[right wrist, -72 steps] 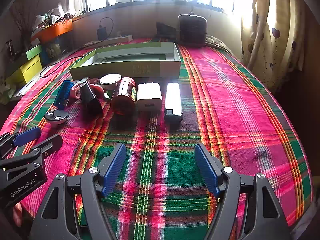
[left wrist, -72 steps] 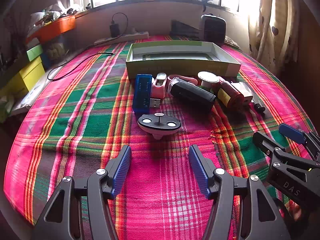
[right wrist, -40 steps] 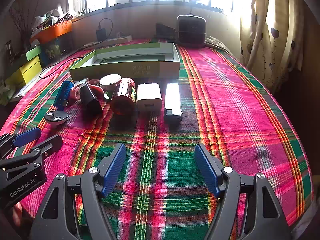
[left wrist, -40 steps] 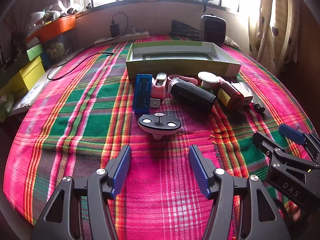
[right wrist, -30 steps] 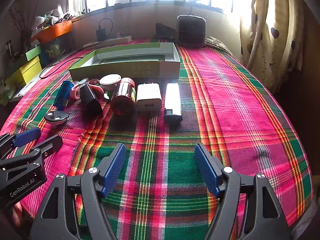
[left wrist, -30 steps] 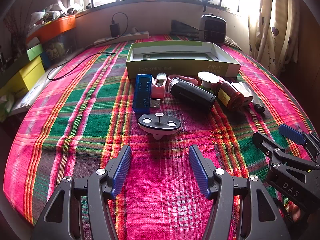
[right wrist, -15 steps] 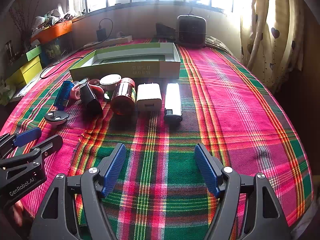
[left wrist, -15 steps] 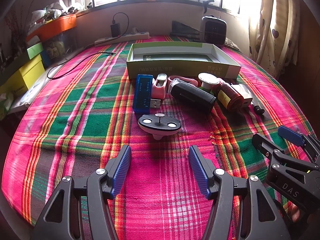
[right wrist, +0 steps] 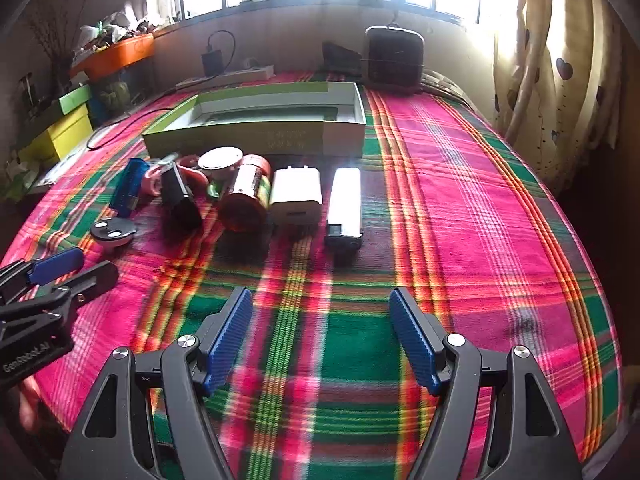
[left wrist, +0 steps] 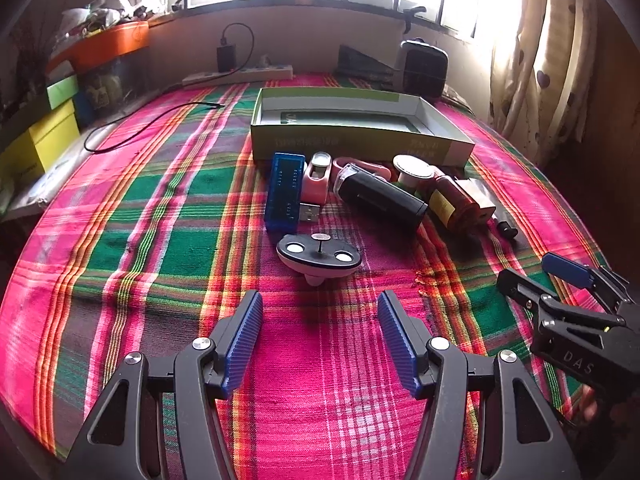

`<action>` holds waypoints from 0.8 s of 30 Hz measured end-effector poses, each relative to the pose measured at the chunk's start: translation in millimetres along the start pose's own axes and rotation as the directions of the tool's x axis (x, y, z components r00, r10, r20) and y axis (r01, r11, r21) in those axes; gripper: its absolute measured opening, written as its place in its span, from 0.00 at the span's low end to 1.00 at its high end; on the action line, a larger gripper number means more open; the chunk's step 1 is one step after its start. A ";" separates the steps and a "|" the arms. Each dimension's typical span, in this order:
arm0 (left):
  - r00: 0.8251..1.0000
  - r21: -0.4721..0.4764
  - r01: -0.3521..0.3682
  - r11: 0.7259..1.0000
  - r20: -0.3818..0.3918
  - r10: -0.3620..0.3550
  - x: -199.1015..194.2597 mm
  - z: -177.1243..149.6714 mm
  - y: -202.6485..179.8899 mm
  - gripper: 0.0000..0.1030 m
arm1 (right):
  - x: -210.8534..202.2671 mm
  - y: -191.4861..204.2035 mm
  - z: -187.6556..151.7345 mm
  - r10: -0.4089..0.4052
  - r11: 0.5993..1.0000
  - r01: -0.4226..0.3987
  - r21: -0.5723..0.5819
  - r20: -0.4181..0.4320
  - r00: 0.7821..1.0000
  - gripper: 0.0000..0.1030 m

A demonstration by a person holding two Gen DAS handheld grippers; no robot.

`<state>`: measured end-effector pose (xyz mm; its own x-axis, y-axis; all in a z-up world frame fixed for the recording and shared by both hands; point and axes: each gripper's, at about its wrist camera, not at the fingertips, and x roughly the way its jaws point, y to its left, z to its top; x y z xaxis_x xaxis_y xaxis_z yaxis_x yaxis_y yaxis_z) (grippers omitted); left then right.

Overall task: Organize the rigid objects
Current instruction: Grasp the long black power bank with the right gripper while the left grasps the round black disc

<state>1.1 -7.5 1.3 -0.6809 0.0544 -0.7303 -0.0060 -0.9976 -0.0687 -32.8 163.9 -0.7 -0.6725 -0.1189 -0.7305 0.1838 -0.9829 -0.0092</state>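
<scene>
A row of small objects lies on the plaid cloth in front of an open green box (left wrist: 360,136) (right wrist: 256,128): a blue USB device (left wrist: 284,190), a pink item (left wrist: 318,178), a black cylinder (left wrist: 380,196), a white-lidded jar (right wrist: 220,162), a red-brown bottle (right wrist: 246,196), a white charger (right wrist: 296,196), a silvery lighter (right wrist: 345,208). A black oval disc (left wrist: 318,258) lies nearest my left gripper (left wrist: 320,320), which is open and empty just short of it. My right gripper (right wrist: 320,320) is open and empty, short of the lighter.
A power strip (left wrist: 236,76) with a black cable (left wrist: 132,122) lies at the back left. A dark heater (right wrist: 394,60) stands behind the box. Yellow and green boxes (left wrist: 40,136) sit at the left edge. Curtains (right wrist: 560,60) hang at the right.
Both grippers have shifted slightly forward; the right wrist view is a little blurred. Nothing was taken hold of, and the objects lie as before.
</scene>
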 end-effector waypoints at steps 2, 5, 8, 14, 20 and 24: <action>1.000 -0.012 0.018 1.000 -0.005 -0.019 0.7 2.4 2.4 0.57 | 2.8 -5.6 4.1 -0.006 1.000 0.006 0.020 -0.011 1.000 0.69; 0.998 -0.054 0.057 0.997 -0.021 -0.059 2.8 8.6 9.0 0.57 | 8.3 -15.5 10.6 -0.031 0.999 0.032 0.040 -0.028 0.999 0.69; 0.997 -0.070 0.069 0.995 -0.031 -0.071 6.2 14.5 11.8 0.57 | 16.2 -24.6 19.6 -0.037 0.998 0.039 0.052 -0.047 0.998 0.69; 0.994 -0.120 0.095 0.988 -0.049 -0.101 14.0 26.6 18.7 0.57 | 30.6 -30.1 35.2 -0.025 0.999 0.028 0.037 -0.067 0.997 0.69; 0.995 -0.113 0.074 0.991 -0.063 -0.082 22.0 34.4 21.6 0.57 | 42.4 -31.0 48.8 -0.014 1.000 0.016 0.020 -0.095 0.995 0.69; 0.995 -0.122 0.069 0.990 -0.069 -0.078 25.5 38.3 25.2 0.57 | 48.6 -33.4 54.9 -0.012 1.000 0.013 0.017 -0.097 0.995 0.69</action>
<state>-44.4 -32.9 6.9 -0.6261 0.1349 -0.7680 0.0361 -0.9788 -0.2014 -111.0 183.2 1.6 -0.6020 -0.0932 -0.7930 0.1625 -0.9867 -0.0075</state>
